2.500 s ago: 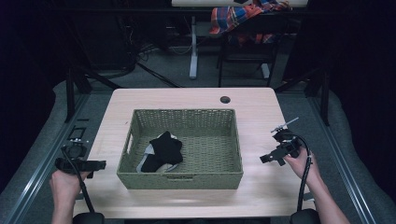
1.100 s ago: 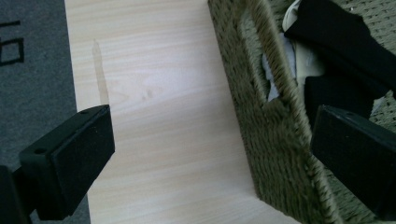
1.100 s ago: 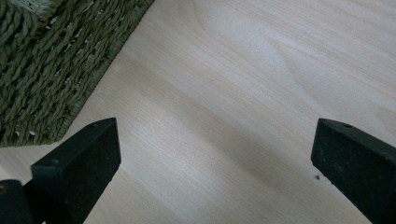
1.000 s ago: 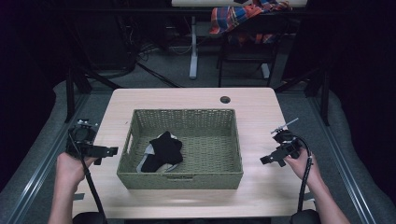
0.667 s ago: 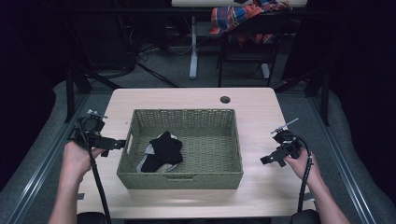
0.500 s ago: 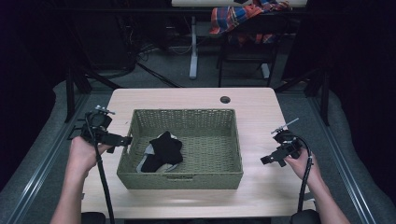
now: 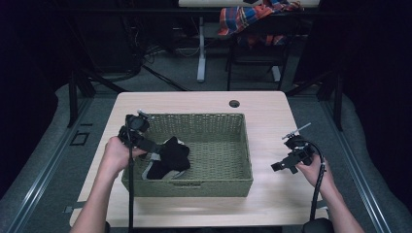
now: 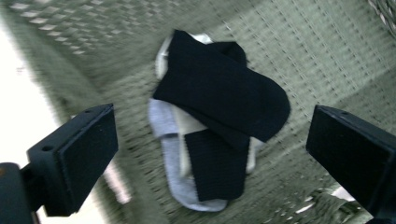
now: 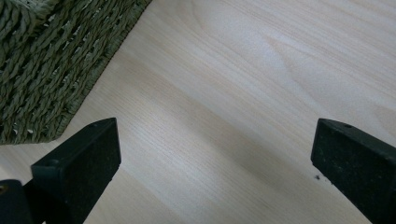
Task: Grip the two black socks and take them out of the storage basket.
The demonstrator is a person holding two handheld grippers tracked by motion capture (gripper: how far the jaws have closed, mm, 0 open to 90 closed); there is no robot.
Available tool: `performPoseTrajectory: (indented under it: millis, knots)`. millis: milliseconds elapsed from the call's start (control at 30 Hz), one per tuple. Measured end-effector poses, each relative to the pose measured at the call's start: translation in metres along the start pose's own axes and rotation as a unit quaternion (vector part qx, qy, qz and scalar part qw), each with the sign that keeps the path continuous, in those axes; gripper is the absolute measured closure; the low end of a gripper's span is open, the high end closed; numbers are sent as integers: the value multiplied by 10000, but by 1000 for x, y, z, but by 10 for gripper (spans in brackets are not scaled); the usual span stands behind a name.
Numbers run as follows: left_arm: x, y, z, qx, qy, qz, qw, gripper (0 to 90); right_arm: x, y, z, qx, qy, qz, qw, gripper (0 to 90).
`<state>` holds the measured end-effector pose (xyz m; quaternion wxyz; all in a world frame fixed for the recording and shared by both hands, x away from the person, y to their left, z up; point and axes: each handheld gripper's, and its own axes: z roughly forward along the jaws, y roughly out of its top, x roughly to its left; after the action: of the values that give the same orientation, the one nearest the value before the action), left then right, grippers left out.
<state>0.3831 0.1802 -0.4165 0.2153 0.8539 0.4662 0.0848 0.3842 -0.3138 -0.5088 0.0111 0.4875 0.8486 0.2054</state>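
Note:
A green woven basket (image 7: pixel 194 187) stands mid-table. In its left front part lies a small pile of socks (image 7: pixel 167 158): a black sock (image 8: pixel 219 98) folded across a grey and white one (image 8: pixel 173 154). My left gripper (image 7: pixel 154 148) reaches over the basket's left rim, jaws wide open above the pile, touching nothing; in the left gripper view the gripper (image 8: pixel 215 140) frames the socks. Right of the basket, my right gripper (image 7: pixel 282 166) is held low over the bare table, open and empty. In its own view the right gripper (image 9: pixel 215 149) faces light wood (image 9: pixel 261 70) beside the basket's corner (image 9: pixel 46 56).
A round cable hole (image 7: pixel 234 103) sits near the table's far edge. Behind the table stands a chair with a plaid cloth (image 7: pixel 257 14) and a desk leg (image 7: pixel 201 48). The basket's right half (image 7: pixel 218 150) holds nothing.
My left gripper has travelled from the table's front left up and rightward to over the basket's left rim, above the socks. The right gripper has stayed put.

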Motion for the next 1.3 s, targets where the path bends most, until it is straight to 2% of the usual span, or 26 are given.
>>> performPoseTrajectory:
  millis: [67, 100, 267, 333, 400, 467, 500, 600, 667, 933, 967, 1000, 1167, 1300]
  knots:
    - [-9, 3, 13, 187, -68, 119, 9997, 58, -1, 1, -2, 120, 63, -123, 9998, 14]
    - [-9, 3, 13, 187, -68, 119, 9997, 65, -1, 1, -2, 132, 65, -143, 9998, 14]
    - [-16, 6, 32, 348, -140, 170, 9992, 97, -1, 2, -1, 146, 83, -141, 9998, 15]
    - [-18, 7, 42, 465, -185, 160, 9986, 121, 0, 1, 0, 36, 40, -67, 10000, 15]
    - [-19, 8, 45, 518, -183, 182, 9983, 136, 0, 1, -1, 53, 82, -57, 9999, 16]
    - [-18, 10, 53, 731, -227, 223, 9968, 152, -2, 1, -1, 138, 35, -113, 9998, 16]
    - [-18, 10, 53, 731, -227, 223, 9968, 153, -1, 0, 1, 29, 24, -16, 10000, 16]
    - [-16, 9, 60, 885, -248, 191, 9956, 160, 0, 0, 1, 6, 25, -4, 10000, 16]
    - [-14, 8, 62, 958, -194, 161, 9951, 183, -1, 1, -2, 104, 99, -104, 9998, 16]
    - [-6, 7, 72, 1134, -281, -11, 9932, 195, 0, 1, -1, 63, 84, -81, 9999, 17]
    - [-5, 8, 74, 1144, -295, -29, 9930, 192, 1, 1, 0, -4, 46, -9, 10000, 17]
    - [-4, 8, 78, 1209, -303, -73, 9922, 186, -1, 2, -1, 150, 37, -137, 9998, 17]
    - [-4, 10, 87, 1327, -335, -80, 9906, 171, 1, 1, 0, -25, 62, -2, 10000, 18]
    - [-5, 10, 93, 1399, -340, -87, 9895, 173, 1, 1, 1, 6, 57, -21, 10000, 18]
